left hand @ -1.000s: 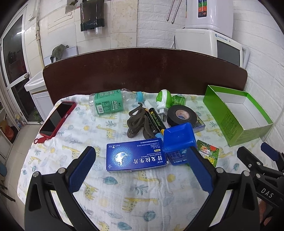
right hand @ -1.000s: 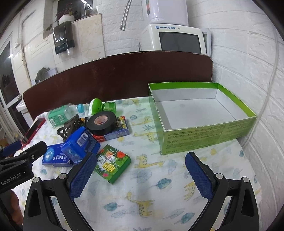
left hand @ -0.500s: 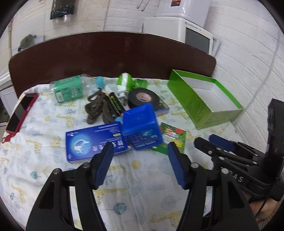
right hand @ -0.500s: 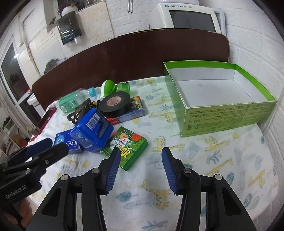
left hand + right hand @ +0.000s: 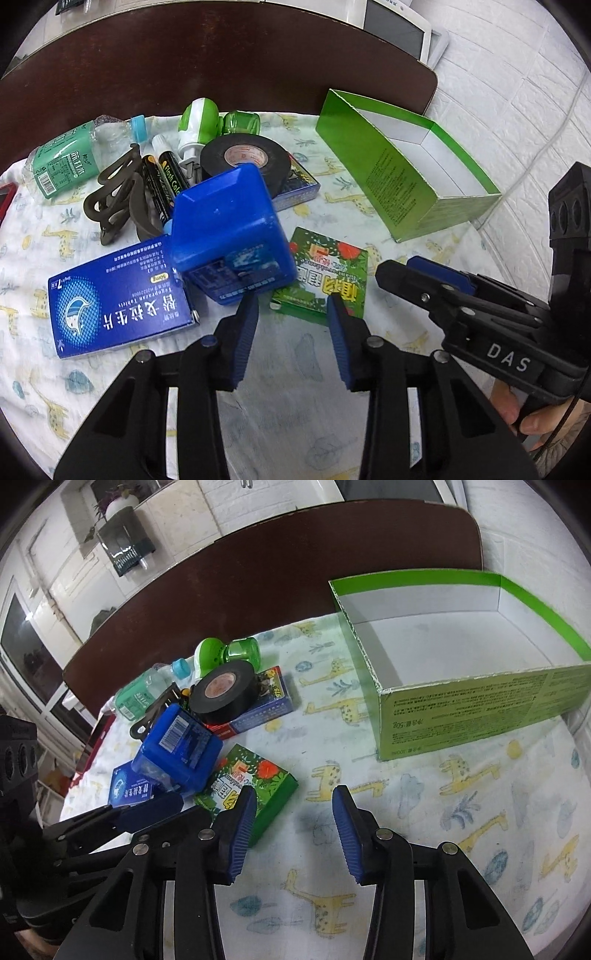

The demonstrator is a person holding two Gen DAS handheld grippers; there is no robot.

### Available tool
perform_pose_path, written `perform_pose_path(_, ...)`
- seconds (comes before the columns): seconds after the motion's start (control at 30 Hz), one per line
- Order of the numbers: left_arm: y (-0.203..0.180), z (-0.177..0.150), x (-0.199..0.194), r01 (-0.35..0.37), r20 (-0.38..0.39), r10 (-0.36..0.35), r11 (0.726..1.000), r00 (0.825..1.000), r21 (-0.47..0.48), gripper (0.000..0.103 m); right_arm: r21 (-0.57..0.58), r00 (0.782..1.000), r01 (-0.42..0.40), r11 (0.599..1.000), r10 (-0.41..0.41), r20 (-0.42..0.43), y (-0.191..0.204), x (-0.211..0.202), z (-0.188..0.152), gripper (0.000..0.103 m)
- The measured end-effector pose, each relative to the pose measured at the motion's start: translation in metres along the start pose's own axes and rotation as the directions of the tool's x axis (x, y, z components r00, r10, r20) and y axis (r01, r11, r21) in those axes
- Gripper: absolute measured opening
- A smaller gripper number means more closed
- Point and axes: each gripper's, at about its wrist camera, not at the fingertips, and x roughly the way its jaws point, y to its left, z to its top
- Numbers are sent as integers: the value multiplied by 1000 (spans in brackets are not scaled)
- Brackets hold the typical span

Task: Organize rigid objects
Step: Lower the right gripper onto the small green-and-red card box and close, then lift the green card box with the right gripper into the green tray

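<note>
Desk w/ giraffe-print cloth (image 5: 424, 812), dark wood board behind it.

Left gripper (image 5: 291, 306): jaws closing, narrow gap, nothing pressed between pads. Tips sit just in front of the near edge of the green printed box (image 5: 325, 273) and beside the blue plastic box (image 5: 229, 236); whether they touch can't be told.

Right gripper (image 5: 291, 801): jaws closing too, only bare cloth between pads. Left pad is just beside or over the corner of the green printed box; contact can't be told. In left wrist view it comes in from the right side, w/ a hand (image 5: 524, 410) on its handle.

Task things, all clustered left-center of desk:
- blue plastic box, tilted, leaning on the blue medicine carton (image 5: 118, 299) and overlapping the green printed box edge
- black tape roll (image 5: 245, 160) lying on a flat blue card box (image 5: 266, 705)
- green/white plug-in device (image 5: 207, 122) behind the tape
- two black markers (image 5: 162, 181) next to a dark hair clip (image 5: 114, 192)
- green-label bottle (image 5: 66, 162), lying down, far left
- red phone (image 5: 96, 738) at left cloth edge, mostly hidden

Open green tray box (image 5: 480, 709) stands right, well apart from the cluster, inside white and bare.
</note>
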Motion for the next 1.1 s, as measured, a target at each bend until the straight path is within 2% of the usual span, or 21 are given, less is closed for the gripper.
perform_pose_path(0.07, 7, 6, 6, 4, -12, -4, 1000, 1000, -7, 36, 19, 999, -28, 999, 29, -24, -1, 6, 0, 46)
perform_pose_path(0.2, 12, 14, 18, 65, -50, -66, 998, 997, -18, 34, 22, 998, -53, 998, 54, -43, 2, 15, -1, 46)
perform_pose_path(0.33, 16, 19, 24, 140, -68, -142, 989, 987, -38, 26, 65, 992, -102, 993, 107, -68, -3, 22, 1, 46)
perform_pose_path(0.4, 14, 18, 23, 145, -70, -148, 989, 987, -38, 23, 102, 983, -143, 984, 153, -98, -7, 28, 1, 45)
perform_pose_path(0.43, 13, 15, 19, 147, -71, -149, 989, 986, -33, 22, 108, 981, -158, 981, 169, -100, -7, 29, 1, 40)
perform_pose_path(0.47, 11, 13, 17, 154, -80, -156, 988, 985, -24, 21, 104, 980, -156, 982, 168, -109, -6, 31, 0, 34)
perform_pose_path(0.6, -5, 4, 10, 138, -92, -134, 990, 987, 37, 21, 78, 986, -130, 988, 138, -98, -4, 27, 0, 31)
perform_pose_path(0.77, -26, 2, 0, 72, -64, -65, 991, 996, 114, 21, -5, 995, -93, 996, 93, -43, 4, 10, 2, 31)
perform_pose_path(0.93, -48, 19, -23, 63, 8, -65, 983, 998, 170, 21, -19, 992, -110, 994, 111, 52, 0, -21, 16, 31)
perform_pose_path(1.1, -81, 48, -37, 57, 80, -80, 963, 994, 263, 22, -22, 981, -98, 995, 100, 168, -16, -54, 43, 31)
